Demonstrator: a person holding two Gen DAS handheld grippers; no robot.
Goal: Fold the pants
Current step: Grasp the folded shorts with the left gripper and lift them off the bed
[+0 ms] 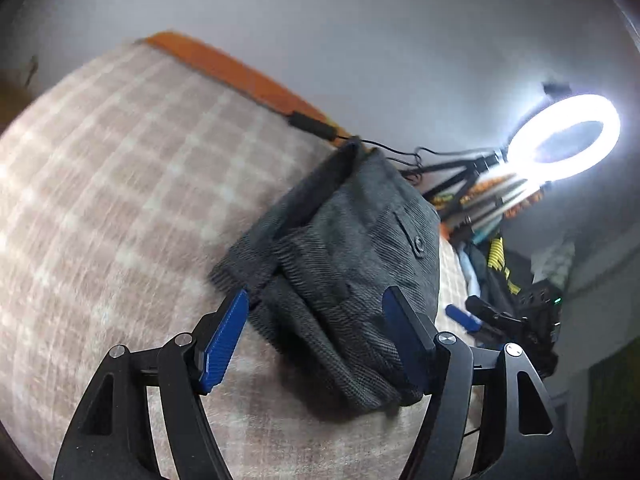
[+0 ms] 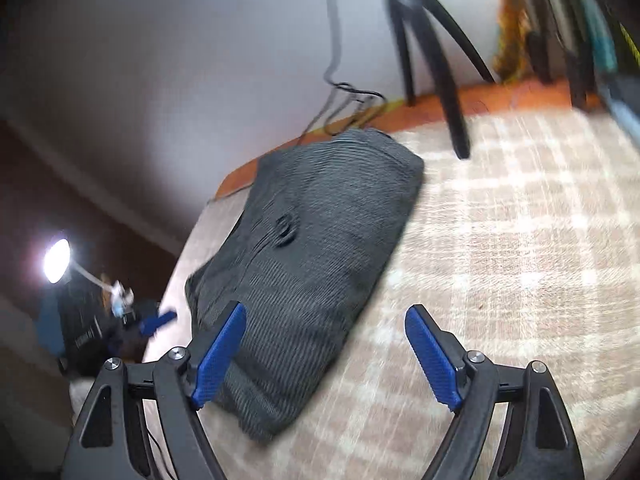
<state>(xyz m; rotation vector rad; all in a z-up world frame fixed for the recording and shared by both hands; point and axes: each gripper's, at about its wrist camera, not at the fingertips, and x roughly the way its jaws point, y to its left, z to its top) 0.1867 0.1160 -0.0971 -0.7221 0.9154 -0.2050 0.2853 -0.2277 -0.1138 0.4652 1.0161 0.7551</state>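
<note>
Dark grey corduroy pants [image 1: 344, 264] lie folded into a compact bundle on the pink checked cloth [image 1: 120, 200], a buttoned pocket facing up. My left gripper [image 1: 316, 312] is open just above the near end of the bundle, holding nothing. In the right wrist view the same pants [image 2: 316, 248] lie left of centre. My right gripper [image 2: 326, 336] is open and empty over the near edge of the bundle, with the left finger above the fabric and the right finger above the cloth.
An orange edge [image 1: 240, 76] runs along the far side by a white wall. A lit ring light on a black tripod [image 1: 564, 140] stands at the right, with cables and clutter below. Tripod legs [image 2: 440, 64] stand on the cloth. The other gripper's blue finger [image 2: 158, 322] shows at the left.
</note>
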